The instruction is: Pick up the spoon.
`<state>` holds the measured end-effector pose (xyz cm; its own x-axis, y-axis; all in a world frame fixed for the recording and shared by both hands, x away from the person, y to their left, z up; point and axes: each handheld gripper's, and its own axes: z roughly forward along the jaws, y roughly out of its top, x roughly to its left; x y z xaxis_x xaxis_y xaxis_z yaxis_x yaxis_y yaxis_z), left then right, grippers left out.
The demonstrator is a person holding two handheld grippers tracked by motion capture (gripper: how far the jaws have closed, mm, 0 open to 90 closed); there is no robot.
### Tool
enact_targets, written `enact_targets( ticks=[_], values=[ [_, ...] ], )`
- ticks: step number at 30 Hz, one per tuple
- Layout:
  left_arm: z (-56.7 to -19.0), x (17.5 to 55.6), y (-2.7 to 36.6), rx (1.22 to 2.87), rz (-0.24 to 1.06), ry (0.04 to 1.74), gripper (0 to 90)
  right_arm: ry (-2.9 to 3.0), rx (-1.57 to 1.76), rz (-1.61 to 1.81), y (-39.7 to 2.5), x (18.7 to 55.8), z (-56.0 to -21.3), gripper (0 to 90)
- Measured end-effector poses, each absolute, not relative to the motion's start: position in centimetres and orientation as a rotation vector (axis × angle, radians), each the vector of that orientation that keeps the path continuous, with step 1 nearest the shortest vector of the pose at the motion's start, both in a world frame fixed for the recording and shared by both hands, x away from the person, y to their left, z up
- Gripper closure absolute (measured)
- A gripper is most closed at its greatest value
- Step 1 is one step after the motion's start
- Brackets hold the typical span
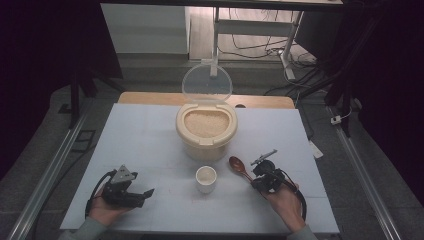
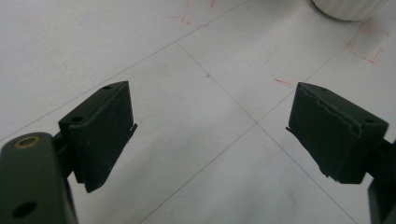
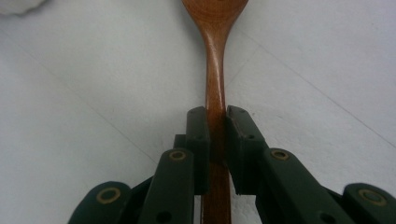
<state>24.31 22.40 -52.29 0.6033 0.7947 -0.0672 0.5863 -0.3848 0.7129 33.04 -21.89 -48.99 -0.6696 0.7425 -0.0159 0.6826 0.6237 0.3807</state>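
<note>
Nearest me, my left gripper (image 1: 131, 190) rests on the white surface (image 1: 150, 135) with its jaws wide apart and nothing between them. My right gripper (image 3: 215, 140) has its jaws clamped on the handle of the one wooden spoon (image 3: 215, 70), which lies flat on the surface just right of the cup, bowl pointing away from me. Between the two grippers stands one small white cup (image 1: 206, 179), apart from both. Beyond it sits one cream rice container (image 1: 206, 131), its clear lid (image 1: 206, 84) raised upright, rice filling it. Nothing stands between spoon, cup and container.
</note>
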Motion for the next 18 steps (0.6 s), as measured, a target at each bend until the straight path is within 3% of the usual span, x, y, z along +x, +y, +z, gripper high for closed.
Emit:
enact_targets(
  ticks=[18],
  values=[
    [-52.3,24.3,22.4,2.113,0.376,1.087,13.8,2.719,1.114,0.714,-23.7,32.7,-47.0,79.1]
  ],
)
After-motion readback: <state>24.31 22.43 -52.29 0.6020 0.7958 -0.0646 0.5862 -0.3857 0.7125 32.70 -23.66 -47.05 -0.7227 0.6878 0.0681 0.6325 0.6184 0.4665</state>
